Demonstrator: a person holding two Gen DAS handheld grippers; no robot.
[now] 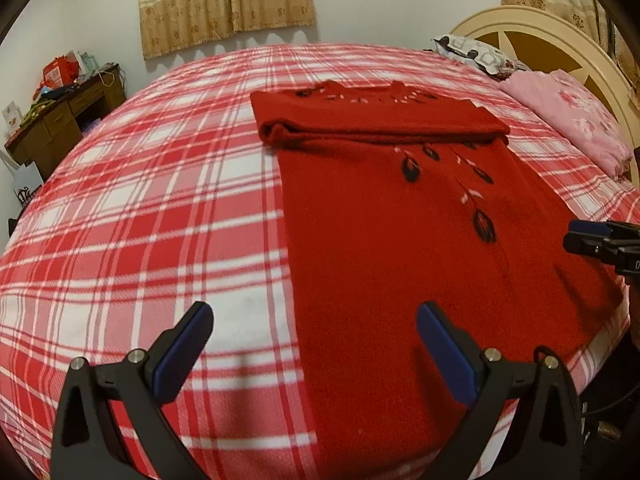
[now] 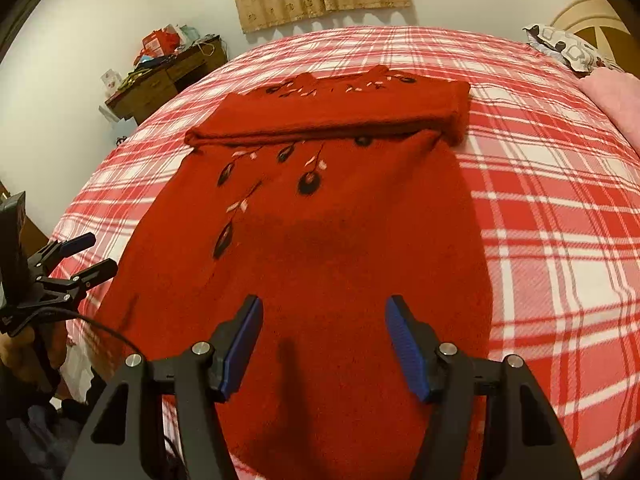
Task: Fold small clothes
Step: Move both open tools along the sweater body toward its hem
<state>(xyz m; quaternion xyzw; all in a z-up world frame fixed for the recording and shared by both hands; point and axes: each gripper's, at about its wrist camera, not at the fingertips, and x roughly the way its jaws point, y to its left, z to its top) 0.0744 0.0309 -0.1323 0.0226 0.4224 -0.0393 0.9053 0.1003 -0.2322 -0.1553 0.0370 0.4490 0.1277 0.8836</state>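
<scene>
Red sweater [image 1: 420, 240] flat on plaid bedspread [image 1: 160, 200], hem end toward both grippers, far end near curtain [image 1: 224, 4]. Sleeves appear folded across chest as thick band; exact layering hard to read. Black and pink leaf embroidery on front.

Left gripper [image 1: 314, 344] above near hem's left edge, fingers spread wide, grasping nothing. Right gripper [image 2: 324, 344] over sweater's lower middle, fingers likewise apart, nothing between them.

Pink pillow [image 1: 572, 120] by headboard [image 1: 520, 20]. Cluttered desk [image 2: 168, 76] against wall.
</scene>
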